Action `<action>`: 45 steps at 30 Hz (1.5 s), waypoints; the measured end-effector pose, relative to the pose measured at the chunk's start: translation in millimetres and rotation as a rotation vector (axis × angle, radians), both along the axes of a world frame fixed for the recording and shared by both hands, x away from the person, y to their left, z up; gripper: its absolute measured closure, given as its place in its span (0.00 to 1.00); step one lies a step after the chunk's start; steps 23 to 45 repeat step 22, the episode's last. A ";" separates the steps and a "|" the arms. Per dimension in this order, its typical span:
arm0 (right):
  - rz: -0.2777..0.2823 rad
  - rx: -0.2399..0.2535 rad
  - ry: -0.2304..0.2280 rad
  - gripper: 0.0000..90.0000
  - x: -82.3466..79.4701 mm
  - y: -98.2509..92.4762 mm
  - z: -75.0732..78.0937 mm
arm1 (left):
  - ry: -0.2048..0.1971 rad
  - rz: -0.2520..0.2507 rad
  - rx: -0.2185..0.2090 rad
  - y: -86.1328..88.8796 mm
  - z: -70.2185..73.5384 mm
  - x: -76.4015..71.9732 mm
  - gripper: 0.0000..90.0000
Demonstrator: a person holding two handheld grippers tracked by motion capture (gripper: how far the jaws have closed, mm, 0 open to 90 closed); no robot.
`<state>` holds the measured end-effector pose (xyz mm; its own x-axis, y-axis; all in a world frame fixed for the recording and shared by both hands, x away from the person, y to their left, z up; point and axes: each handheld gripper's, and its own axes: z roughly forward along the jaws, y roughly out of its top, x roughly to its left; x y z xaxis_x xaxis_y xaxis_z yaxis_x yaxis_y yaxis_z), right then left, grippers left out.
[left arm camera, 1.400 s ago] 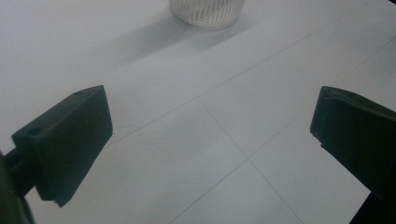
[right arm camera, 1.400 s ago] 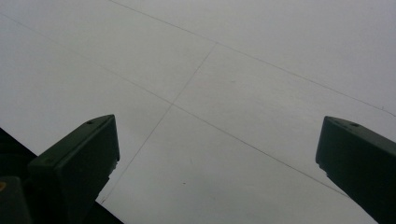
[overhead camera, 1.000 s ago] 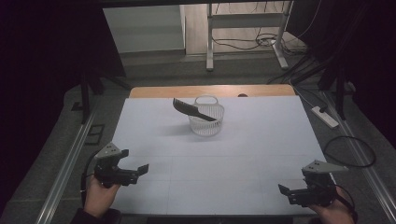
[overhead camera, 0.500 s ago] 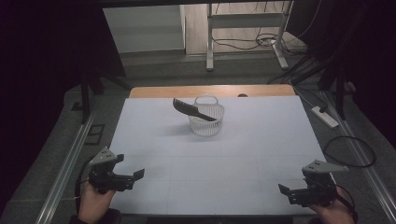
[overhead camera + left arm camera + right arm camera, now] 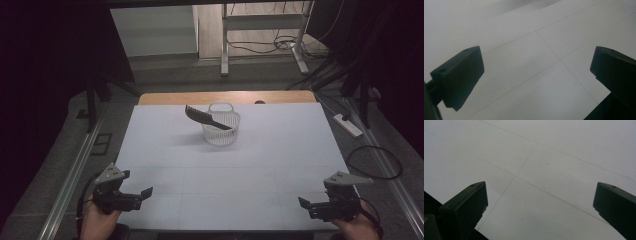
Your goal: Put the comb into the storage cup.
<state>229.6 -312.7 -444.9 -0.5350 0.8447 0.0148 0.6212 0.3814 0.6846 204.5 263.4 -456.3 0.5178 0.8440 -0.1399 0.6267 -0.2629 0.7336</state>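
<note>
High view: a black comb (image 5: 207,117) lies tilted across the rim of a small white basket (image 5: 221,132) at upper centre of the white counter (image 5: 240,170). It looks light, stiff and thin, best taken by its overhanging toothed end. Left tongs (image 5: 142,194), lower left, and right tongs (image 5: 305,205), lower right, sit well away from it.

Left gripper view: jaws apart over bare counter.

Right gripper view: jaws likewise apart.

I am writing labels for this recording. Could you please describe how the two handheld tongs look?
The left tongs and the right tongs are black, each with two blocky, wedge-shaped jaws. A grey three-cornered plate sits on top of each body. A dark cable trails from each one near the hand. The jaw tips show small round holes in the gripper views.
</note>
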 end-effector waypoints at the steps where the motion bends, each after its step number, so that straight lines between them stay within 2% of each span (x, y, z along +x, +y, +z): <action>1: 0.000 0.000 0.000 0.00 0.0 0.0 0.0 | 0.001 0.001 -0.001 -0.1 -0.2 -0.7 0.00; 9: -0.010 -0.001 -0.001 0.00 0.1 -0.2 0.1 | 0.020 -0.007 0.014 -1.4 -3.1 -7.5 0.00; 14: -0.017 -0.001 0.001 0.00 0.2 -0.3 0.2 | 0.017 -0.003 0.014 -1.7 -2.6 -11.3 0.00; 19: -0.024 -0.003 0.003 0.00 0.5 -0.3 0.1 | 0.025 -0.001 0.022 -2.3 -3.3 -10.5 0.00; 21: -0.022 -0.005 0.003 0.00 0.8 -0.4 -0.2 | 0.030 -0.002 0.009 -1.6 -3.2 -9.1 0.01; 45: -0.022 -0.005 0.003 0.00 0.8 -0.4 -0.2 | 0.030 -0.002 0.009 -1.6 -3.2 -9.1 0.01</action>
